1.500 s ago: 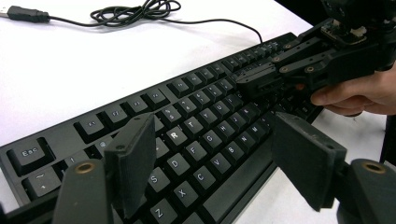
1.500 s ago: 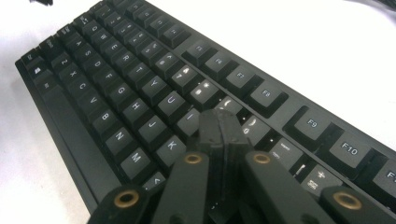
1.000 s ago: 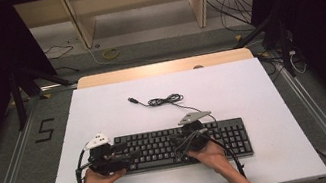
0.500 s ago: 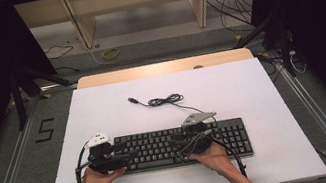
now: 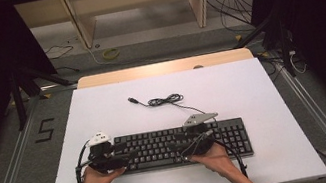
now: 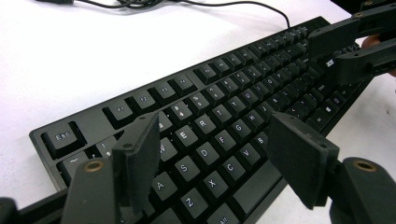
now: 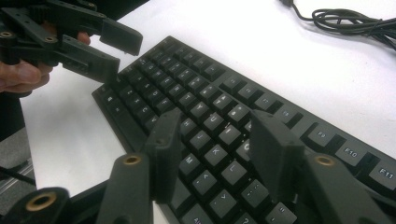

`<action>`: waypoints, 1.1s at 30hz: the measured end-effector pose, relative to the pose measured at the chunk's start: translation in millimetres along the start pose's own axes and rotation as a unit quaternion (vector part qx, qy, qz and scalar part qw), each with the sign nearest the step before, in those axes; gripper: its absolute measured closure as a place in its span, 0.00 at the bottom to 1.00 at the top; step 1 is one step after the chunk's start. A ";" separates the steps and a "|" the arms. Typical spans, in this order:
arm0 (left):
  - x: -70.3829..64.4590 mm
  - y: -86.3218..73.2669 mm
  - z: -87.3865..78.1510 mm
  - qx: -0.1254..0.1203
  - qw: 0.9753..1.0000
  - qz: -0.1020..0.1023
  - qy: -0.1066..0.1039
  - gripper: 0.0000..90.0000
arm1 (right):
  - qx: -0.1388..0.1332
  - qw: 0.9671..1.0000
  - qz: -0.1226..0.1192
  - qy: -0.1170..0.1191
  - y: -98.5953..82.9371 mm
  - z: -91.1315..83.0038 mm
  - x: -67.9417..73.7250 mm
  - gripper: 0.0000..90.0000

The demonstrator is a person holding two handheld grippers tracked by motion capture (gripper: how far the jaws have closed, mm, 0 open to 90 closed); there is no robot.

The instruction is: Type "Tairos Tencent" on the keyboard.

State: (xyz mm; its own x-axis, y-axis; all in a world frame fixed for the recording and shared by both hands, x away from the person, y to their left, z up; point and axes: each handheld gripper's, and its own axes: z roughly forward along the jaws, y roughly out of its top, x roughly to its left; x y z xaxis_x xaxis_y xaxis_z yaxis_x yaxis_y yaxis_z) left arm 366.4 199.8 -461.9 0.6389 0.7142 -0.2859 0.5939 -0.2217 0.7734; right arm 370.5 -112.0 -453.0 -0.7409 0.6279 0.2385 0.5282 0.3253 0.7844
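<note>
At the six o'clock edge of the white worktop (image 5: 262, 89), a black keyboard (image 5: 180, 144) is lying flat. Left gripper (image 6: 212, 156) and right gripper (image 7: 217, 151) are hovering over its keys, fingers apart and clamped on nothing. Positioning appears to be the step in hand; the next move likely calls for lowering one fingertip onto a key, or closing on the keyboard's edges.

keyboard (image 5: 180, 144): black, white letters on keys | cable (image 5: 162, 100): black | table (image 5: 252, 91): white, light wood edge at far side | left gripper (image 6: 210, 168): black, brass-coloured screws | right gripper (image 7: 212, 149): black, grey plate on top
</note>
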 end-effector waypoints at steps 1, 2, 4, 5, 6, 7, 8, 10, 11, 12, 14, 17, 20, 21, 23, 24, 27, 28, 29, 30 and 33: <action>0.0 0.1 0.2 0.001 1.000 0.000 0.000 0.38 | 0.001 1.000 0.001 0.000 -0.2 -0.3 0.2 0.57; 0.0 0.2 0.3 0.002 1.000 0.000 0.000 0.38 | 0.000 1.000 0.000 0.001 -0.6 -0.8 0.0 0.57; 0.2 0.4 0.4 0.004 1.000 0.001 0.000 0.39 | -0.001 1.000 0.000 0.000 -1.1 -1.8 -0.1 0.55; 0.2 0.4 0.7 0.004 1.000 0.001 0.000 0.39 | 0.000 1.000 0.003 -0.002 -1.3 -2.4 0.1 0.54; 0.4 0.5 0.8 0.005 1.000 0.001 0.000 0.39 | 0.000 1.000 0.003 -0.002 -1.5 -2.8 -0.3 0.53; 0.5 0.5 0.8 0.006 1.000 0.001 -0.001 0.39 | 0.000 1.000 0.003 -0.001 -1.7 -3.2 -0.7 0.53; 0.6 0.6 0.8 0.006 1.000 0.001 -0.001 0.39 | -0.001 1.000 0.004 -0.001 -2.0 -3.8 -0.9 0.53; 0.7 0.7 0.9 0.006 1.000 0.000 -0.001 0.39 | -0.002 1.000 0.003 -0.001 -2.4 -4.8 -1.1 0.52; 0.8 0.8 0.8 0.006 1.000 0.000 -0.001 0.39 | -0.002 1.000 0.003 -0.001 -2.5 -5.2 -1.0 0.51; 1.0 0.9 0.8 0.007 1.000 0.000 -0.001 0.39 | -0.002 1.000 0.002 -0.001 -2.5 -5.6 -0.9 0.49; 1.5 1.2 0.6 0.008 1.000 0.000 0.000 0.39 | -0.001 1.000 0.004 -0.002 -2.8 -6.3 -0.7 0.48; 2.5 1.6 0.6 0.009 1.000 0.001 0.001 0.39 | -0.003 1.000 0.003 -0.003 -3.6 -7.6 -0.9 0.45; 3.3 2.1 0.6 0.011 1.000 0.001 0.001 0.40 | -0.004 1.000 0.004 -0.004 -4.3 -9.2 -1.2 0.44; 3.3 2.3 0.8 0.013 1.000 0.001 0.001 0.41 | -0.004 1.000 0.004 -0.005 -4.5 -9.9 -1.2 0.44; 3.4 2.9 1.3 0.016 1.000 0.003 0.003 0.42 | -0.006 1.000 0.004 -0.004 -5.0 -11.3 -1.0 0.44; 3.5 3.2 1.8 0.018 1.000 0.003 0.002 0.44 | -0.008 1.000 0.003 -0.005 -5.4 -11.9 -1.2 0.44; 2.9 3.9 3.4 0.027 1.000 0.005 0.005 0.48 | -0.010 1.000 0.004 -0.004 -6.7 -14.0 -1.0 0.44; 2.7 4.3 3.9 0.030 1.000 0.005 0.006 0.49 | -0.010 1.000 0.005 -0.004 -7.2 -14.8 -1.0 0.43; 2.8 4.7 4.6 0.032 0.999 0.006 0.005 0.51 | -0.011 1.000 0.005 -0.005 -7.9 -15.5 -1.2 0.43; 2.8 5.2 5.0 0.036 0.999 0.008 0.006 0.53 | -0.011 1.000 0.003 -0.005 -8.5 -16.1 -1.5 0.43; 3.0 6.8 6.4 0.045 0.999 0.010 0.009 0.59 | -0.014 1.000 0.006 -0.005 -10.3 -18.4 -1.4 0.43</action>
State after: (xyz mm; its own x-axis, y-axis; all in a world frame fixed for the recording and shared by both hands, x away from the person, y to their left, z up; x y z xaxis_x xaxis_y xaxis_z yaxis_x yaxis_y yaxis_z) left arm 375.5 196.2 -461.1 0.6427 0.7205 -0.2605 0.6230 -0.2936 0.7250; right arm 358.5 -129.2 -450.9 -0.7303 0.6388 0.2420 0.5251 0.2985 0.7969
